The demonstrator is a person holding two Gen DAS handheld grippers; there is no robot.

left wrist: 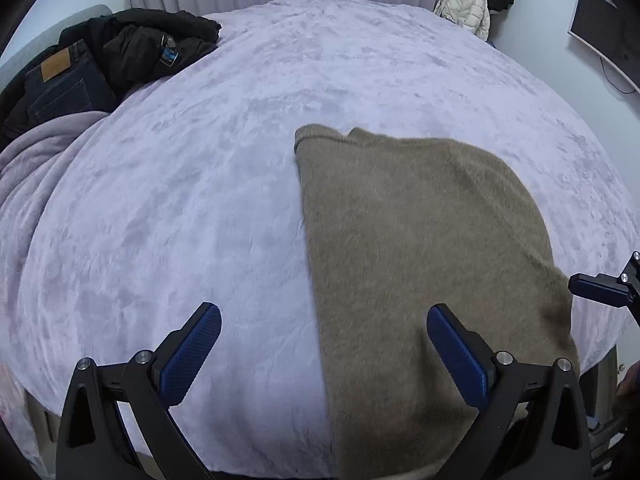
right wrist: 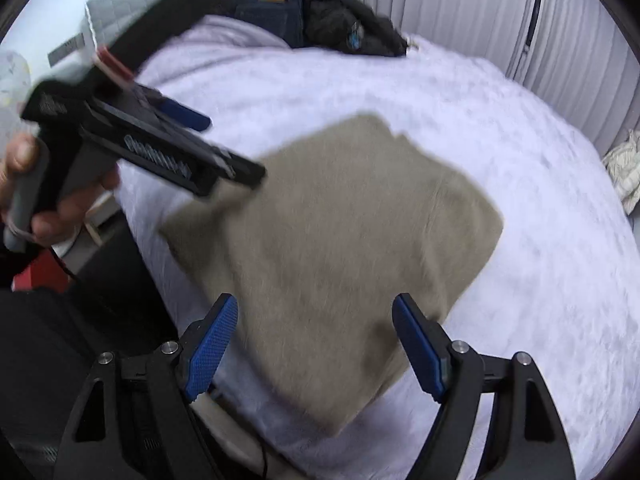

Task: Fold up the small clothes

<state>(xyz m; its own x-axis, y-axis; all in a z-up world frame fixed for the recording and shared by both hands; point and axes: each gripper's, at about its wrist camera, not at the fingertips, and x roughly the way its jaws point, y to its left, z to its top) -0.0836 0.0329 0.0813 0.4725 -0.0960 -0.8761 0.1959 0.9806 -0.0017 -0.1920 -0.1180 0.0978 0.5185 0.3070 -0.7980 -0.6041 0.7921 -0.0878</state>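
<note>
A folded taupe fuzzy sweater point(left wrist: 420, 248) lies flat on the lavender blanket point(left wrist: 200, 184), near the bed's front edge. My left gripper point(left wrist: 324, 324) is open and empty, held above the sweater's left edge. My right gripper point(right wrist: 314, 316) is open and empty, above the sweater point(right wrist: 332, 248) near its front corner. In the right wrist view the left gripper point(right wrist: 192, 136) hangs over the sweater's far left corner, held by a hand point(right wrist: 60, 200). A finger of the right gripper point(left wrist: 600, 288) shows at the right edge of the left wrist view.
Dark jeans point(left wrist: 60, 84) and a black jacket point(left wrist: 148, 44) are piled at the bed's far left. A grey throw point(left wrist: 36, 160) lies bunched beside them. A white puffer coat point(left wrist: 468, 0) hangs by the curtains. A monitor point(left wrist: 608, 36) is on the right wall.
</note>
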